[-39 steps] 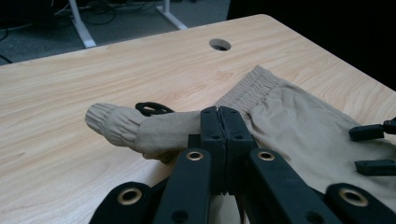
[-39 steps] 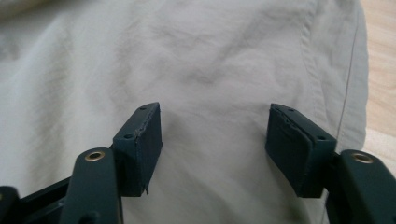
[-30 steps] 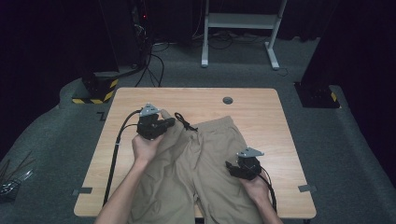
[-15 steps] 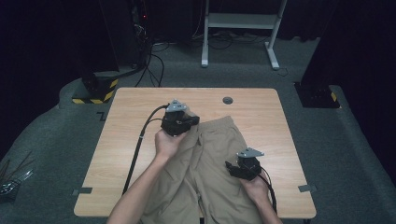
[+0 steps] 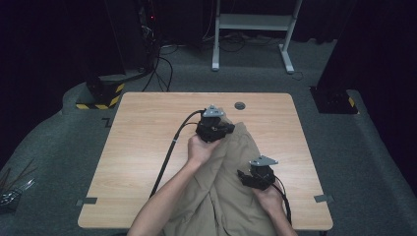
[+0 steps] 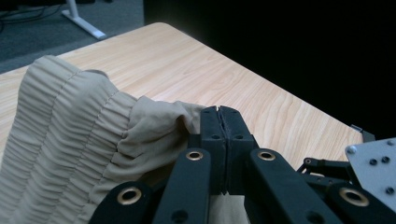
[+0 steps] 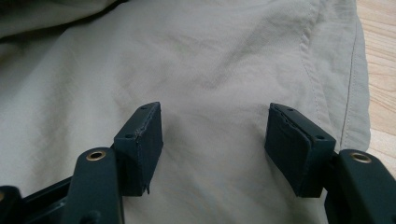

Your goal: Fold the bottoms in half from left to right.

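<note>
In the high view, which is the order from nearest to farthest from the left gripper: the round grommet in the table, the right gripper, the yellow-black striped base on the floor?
Measured from the left gripper:
1. Round grommet, just beyond it, near the table's far edge.
2. Right gripper, toward the person, over the beige shorts.
3. Yellow-black striped base, on the floor off the table's far left corner.

Tan shorts [image 5: 231, 187], waistband folded over

No legible text, label, brand, number or sign on anything in these views.
</note>
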The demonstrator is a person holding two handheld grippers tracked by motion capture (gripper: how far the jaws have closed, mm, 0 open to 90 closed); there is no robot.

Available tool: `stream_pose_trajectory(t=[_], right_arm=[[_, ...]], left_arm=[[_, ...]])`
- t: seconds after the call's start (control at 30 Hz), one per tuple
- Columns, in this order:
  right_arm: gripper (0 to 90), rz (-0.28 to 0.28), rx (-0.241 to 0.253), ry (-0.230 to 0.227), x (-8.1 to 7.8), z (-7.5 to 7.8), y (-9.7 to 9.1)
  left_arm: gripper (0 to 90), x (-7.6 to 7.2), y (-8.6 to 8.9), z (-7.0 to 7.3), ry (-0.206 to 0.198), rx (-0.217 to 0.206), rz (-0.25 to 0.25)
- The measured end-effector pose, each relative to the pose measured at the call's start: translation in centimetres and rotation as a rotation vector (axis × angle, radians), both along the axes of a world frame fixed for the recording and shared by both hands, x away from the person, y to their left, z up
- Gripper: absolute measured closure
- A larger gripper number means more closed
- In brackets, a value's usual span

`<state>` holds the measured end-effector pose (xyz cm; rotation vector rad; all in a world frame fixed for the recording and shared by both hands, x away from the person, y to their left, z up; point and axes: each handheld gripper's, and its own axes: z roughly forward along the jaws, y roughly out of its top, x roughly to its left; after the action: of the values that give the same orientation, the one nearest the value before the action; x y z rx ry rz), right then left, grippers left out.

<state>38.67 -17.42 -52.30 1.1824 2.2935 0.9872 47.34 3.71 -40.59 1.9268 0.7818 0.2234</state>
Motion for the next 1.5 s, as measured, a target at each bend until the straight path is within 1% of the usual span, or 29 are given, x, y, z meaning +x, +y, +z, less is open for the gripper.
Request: stream_pose_trajectory(t=[0.07, 0.1, 0.13, 0.17, 0.23, 0.27, 0.33, 0.37, 0.4, 0.43, 0.47, 0.53, 0.6, 0.7, 0.8, 0.83, 0.97, 1.03, 1.07, 1.1, 1.13, 1.17, 1.2, 1.23, 1.3, 1.5], right_arm=[[36.7, 0.000, 0.000, 0.000, 0.0, 0.0, 0.0], [36.7, 0.000, 0.000, 0.000, 0.0, 0.0, 0.0], [36.7, 0.000, 0.000, 0.000, 0.0, 0.0, 0.0], [36.7, 0.000, 0.000, 0.000, 0.0, 0.0, 0.0], [36.7, 0.000, 0.000, 0.000, 0.0, 0.0, 0.0], [36.7, 0.000, 0.000, 0.000, 0.0, 0.0, 0.0], [36.7, 0.000, -0.001, -0.001, 0.0, 0.0, 0.0], [36.7, -0.001, 0.000, 0.000, 0.0, 0.0, 0.0], [36.7, -0.001, 0.000, 0.000, 0.0, 0.0, 0.0], [36.7, 0.000, 0.000, -0.001, 0.0, 0.0, 0.0], [36.7, 0.000, 0.000, -0.001, 0.0, 0.0, 0.0], [36.7, 0.000, -0.001, -0.001, 0.0, 0.0, 0.0], [36.7, -0.001, 0.000, -0.001, 0.0, 0.0, 0.0], [36.7, -0.001, 0.000, -0.001, 0.0, 0.0, 0.0], [36.7, 0.000, -0.002, -0.003, 0.0, 0.0, 0.0], [36.7, 0.000, -0.002, -0.002, 0.0, 0.0, 0.0], [36.7, 0.000, -0.002, -0.002, 0.0, 0.0, 0.0], [36.7, 0.000, -0.001, -0.003, 0.0, 0.0, 0.0], [36.7, 0.000, -0.001, -0.003, 0.0, 0.0, 0.0], [36.7, 0.000, -0.002, -0.003, 0.0, 0.0, 0.0], [36.7, -0.002, 0.000, -0.001, 0.0, 0.0, 0.0], [36.7, -0.002, 0.000, -0.001, 0.0, 0.0, 0.0], [36.7, 0.000, -0.002, -0.003, 0.0, 0.0, 0.0], [36.7, 0.000, -0.002, -0.003, 0.0, 0.0, 0.0], [36.7, 0.000, -0.001, -0.002, 0.0, 0.0, 0.0], [36.7, 0.000, -0.001, -0.002, 0.0, 0.0, 0.0]], left_arm=[[89.2, 0.3, -1.0, -0.7, 0.014, 0.000, -0.011], [89.1, 0.3, -1.0, -0.7, 0.014, 0.000, -0.011], [89.1, 0.5, -1.5, -1.3, 0.036, -0.009, -0.012], [89.1, 0.5, -1.5, -1.3, 0.036, -0.009, -0.012], [89.1, 0.8, -2.0, -1.9, 0.065, -0.024, -0.020], [89.1, 1.1, -2.7, -2.6, 0.090, -0.030, -0.024], [89.0, 1.2, -3.0, -2.9, 0.096, -0.025, -0.025], [88.9, 1.5, -4.0, -3.7, 0.114, -0.008, -0.026], [88.9, 1.5, -4.0, -3.7, 0.114, -0.008, -0.026], [88.7, 1.7, -4.4, -4.1, 0.126, -0.002, -0.024], [88.7, 1.8, -4.8, -4.4, 0.129, 0.015, -0.021], [87.9, 1.8, -5.6, -5.1, 0.118, 0.061, -0.024], [86.7, 1.6, -6.4, -5.8, 0.121, 0.092, -0.041], [81.3, 1.5, -6.6, -6.0, 0.133, 0.084, -0.047], [73.3, 1.5, -6.6, -5.7, 0.130, 0.079, -0.048], [73.3, 1.4, -6.5, -5.5, 0.124, 0.080, -0.044], [63.2, 0.9, -5.5, -4.3, 0.092, 0.074, -0.034], [57.3, 0.6, -4.6, -3.7, 0.085, 0.071, -0.030], [57.3, 0.4, -4.2, -3.5, 0.083, 0.066, -0.028], [55.8, 0.1, -3.5, -3.2, 0.080, 0.060, -0.023], [53.4, -0.6, -2.1, -2.7, 0.071, 0.051, -0.019], [52.5, -0.6, -2.1, -2.7, 0.071, 0.051, -0.019], [51.3, -1.2, -0.9, -2.6, 0.063, 0.047, -0.016], [50.6, -1.2, -0.9, -2.6, 0.063, 0.047, -0.016], [49.8, -2.2, 0.7, -2.6, 0.063, 0.045, -0.010], [47.3, -4.9, 4.2, -3.7, 0.069, 0.043, -0.006]])
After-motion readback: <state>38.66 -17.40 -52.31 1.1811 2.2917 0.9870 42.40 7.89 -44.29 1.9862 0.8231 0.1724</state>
